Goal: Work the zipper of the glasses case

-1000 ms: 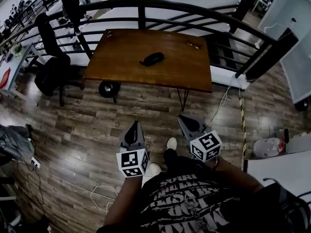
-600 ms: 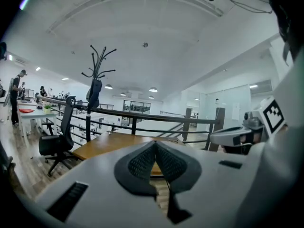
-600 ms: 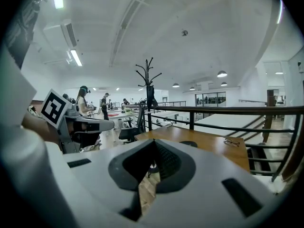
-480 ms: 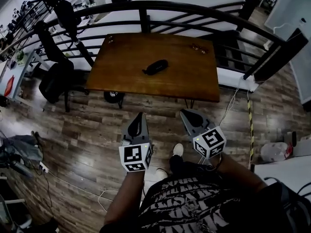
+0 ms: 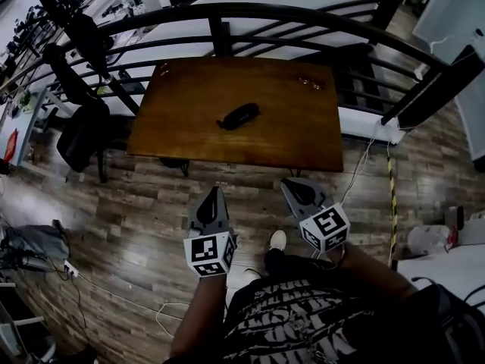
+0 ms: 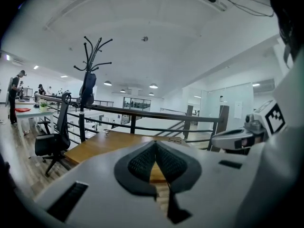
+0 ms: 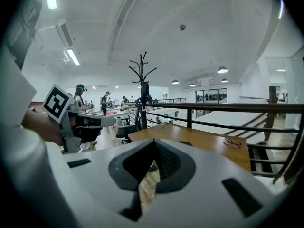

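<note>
L hand-held gripper, R hand-held gripper, shut, now closer to glasses case.

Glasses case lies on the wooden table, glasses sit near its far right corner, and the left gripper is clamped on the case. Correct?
No. The left gripper is shut on nothing, over the floor short of the table; the head view shows it. The glasses case and glasses lie as stated.

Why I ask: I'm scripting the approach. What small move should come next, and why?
Probably carry both grippers forward toward the table. The glasses case lies mid-table, while the left gripper and right gripper, both shut and empty, hang over the floor, short of its near edge.
</note>
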{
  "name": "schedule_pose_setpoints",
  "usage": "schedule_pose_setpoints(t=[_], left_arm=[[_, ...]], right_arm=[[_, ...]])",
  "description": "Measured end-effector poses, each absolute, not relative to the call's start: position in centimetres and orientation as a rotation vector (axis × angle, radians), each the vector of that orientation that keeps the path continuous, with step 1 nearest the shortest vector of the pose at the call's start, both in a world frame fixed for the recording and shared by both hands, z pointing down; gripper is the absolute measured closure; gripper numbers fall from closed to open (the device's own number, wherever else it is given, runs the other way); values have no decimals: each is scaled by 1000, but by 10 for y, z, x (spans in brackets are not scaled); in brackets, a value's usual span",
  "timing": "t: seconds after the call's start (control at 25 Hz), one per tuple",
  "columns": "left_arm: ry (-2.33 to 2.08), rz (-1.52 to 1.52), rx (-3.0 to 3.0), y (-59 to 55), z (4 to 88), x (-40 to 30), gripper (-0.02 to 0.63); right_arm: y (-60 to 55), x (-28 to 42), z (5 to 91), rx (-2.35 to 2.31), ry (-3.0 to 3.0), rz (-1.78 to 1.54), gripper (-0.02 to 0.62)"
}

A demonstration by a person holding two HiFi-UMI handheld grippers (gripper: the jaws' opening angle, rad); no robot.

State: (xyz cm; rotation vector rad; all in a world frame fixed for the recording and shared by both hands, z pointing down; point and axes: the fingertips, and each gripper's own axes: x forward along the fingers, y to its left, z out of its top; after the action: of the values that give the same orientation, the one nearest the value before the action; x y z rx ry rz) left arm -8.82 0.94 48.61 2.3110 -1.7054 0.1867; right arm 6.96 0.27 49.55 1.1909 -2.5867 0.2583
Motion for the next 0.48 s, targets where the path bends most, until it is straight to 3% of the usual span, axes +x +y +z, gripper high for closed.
schedule_pose_setpoints(t=[0.48], left_arm=[[-1768,233,2243,-26,484,-76,599]], right_arm=[[-51,69,488,1080,-2677,272,597]])
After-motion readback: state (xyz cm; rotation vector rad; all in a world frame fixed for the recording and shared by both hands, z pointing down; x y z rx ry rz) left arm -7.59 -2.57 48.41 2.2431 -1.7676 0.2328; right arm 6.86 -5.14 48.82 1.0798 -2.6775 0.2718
